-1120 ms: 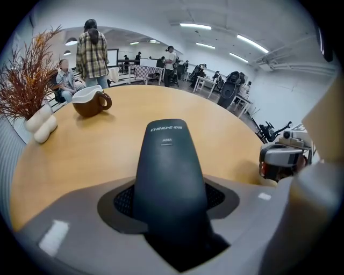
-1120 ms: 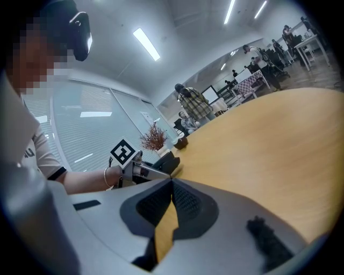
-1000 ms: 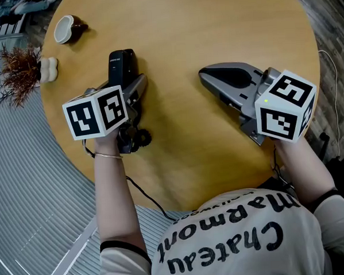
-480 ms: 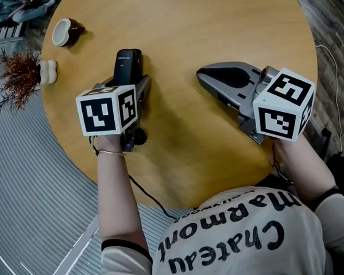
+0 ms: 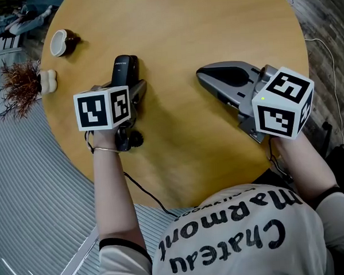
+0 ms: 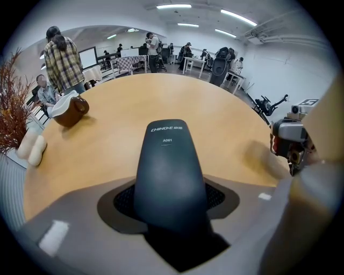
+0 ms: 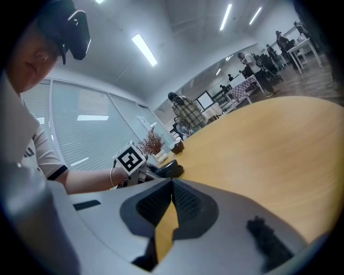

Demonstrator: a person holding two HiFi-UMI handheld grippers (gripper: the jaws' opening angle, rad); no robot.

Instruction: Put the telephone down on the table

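The left gripper (image 6: 171, 200) has its jaws part-way apart and clamped on a black telephone handset (image 6: 169, 161). The ribbed pads (image 6: 122, 200) press against the handset's two sides near its lower end. The rest of the handset juts out beyond the jaws over the round wooden table (image 6: 226, 107). The right gripper (image 7: 172, 185) has its jaws together, the tips meeting. Only a thin wedge of tabletop shows behind the tips, between the pads (image 7: 148, 207), and nothing is held there.

The left gripper view alone shows the white print on the handset's back, and a brown mug (image 6: 70, 110) with people at desks in the room beyond. The head view places the telephone handset (image 5: 124, 68) over the left part of the table (image 5: 212, 22), with its far end toward the mug (image 5: 60, 42). No view shows whether that end touches the wood. A dried plant (image 5: 18, 84) stands at the table's left edge.

In the head view the left hand (image 5: 106, 142) holds its gripper (image 5: 130, 85) tipped steeply down, marker cube (image 5: 101, 108) uppermost. The right gripper (image 5: 206, 75) lies lower and flatter over the table's right side, pointing toward the left gripper and well apart from it. The right gripper view shows the left cube (image 7: 130, 158) across the table.
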